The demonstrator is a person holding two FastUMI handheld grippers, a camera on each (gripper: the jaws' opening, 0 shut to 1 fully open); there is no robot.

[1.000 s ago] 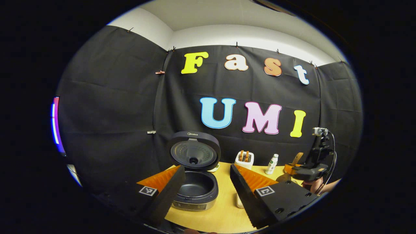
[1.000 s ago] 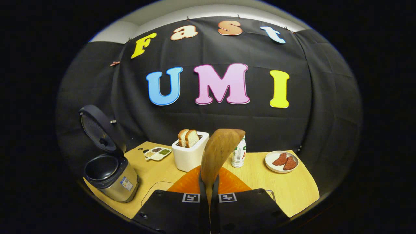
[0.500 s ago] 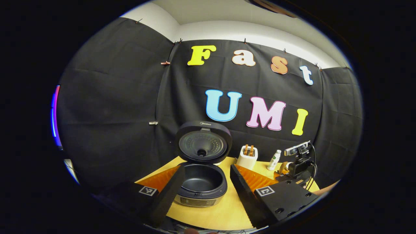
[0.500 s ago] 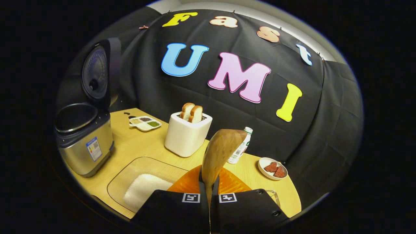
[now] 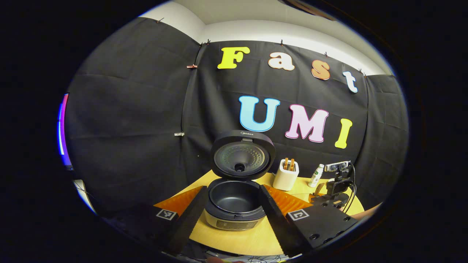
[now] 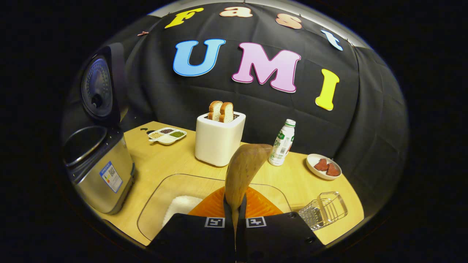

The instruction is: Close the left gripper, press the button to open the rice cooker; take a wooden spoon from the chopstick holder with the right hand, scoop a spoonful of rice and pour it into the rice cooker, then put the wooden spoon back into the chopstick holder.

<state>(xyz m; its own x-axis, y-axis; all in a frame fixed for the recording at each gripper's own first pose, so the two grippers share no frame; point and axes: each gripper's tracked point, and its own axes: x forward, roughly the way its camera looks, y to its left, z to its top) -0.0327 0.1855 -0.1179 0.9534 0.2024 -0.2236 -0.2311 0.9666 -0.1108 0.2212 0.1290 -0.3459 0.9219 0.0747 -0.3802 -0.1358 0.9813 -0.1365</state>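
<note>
The rice cooker (image 5: 234,206) stands open, its lid (image 5: 243,159) upright and its dark pot bare. My left gripper (image 5: 233,190) is open, with a finger on each side of the cooker in the picture but short of it. My right gripper (image 6: 235,204) is shut on the wooden spoon (image 6: 243,170), whose bowl points up and forward. Below it is a glass tray (image 6: 161,186) holding a heap of white rice (image 6: 181,204). The wire chopstick holder (image 6: 323,210) lies at the right. In the left gripper view the right gripper (image 5: 334,191) is at the far right.
A white toaster (image 6: 219,142) with two bread slices stands behind the tray, and a small bottle (image 6: 283,142) beside it. A plate (image 6: 323,166) of red pieces sits at the back right, a seasoning dish (image 6: 167,135) at the back left. The cooker (image 6: 98,171) stands left of the tray.
The cooker has slid from the left to the middle of the left gripper view. The right gripper has tipped down with the spoon, bringing the glass tray, the rice and the wire holder into sight.
</note>
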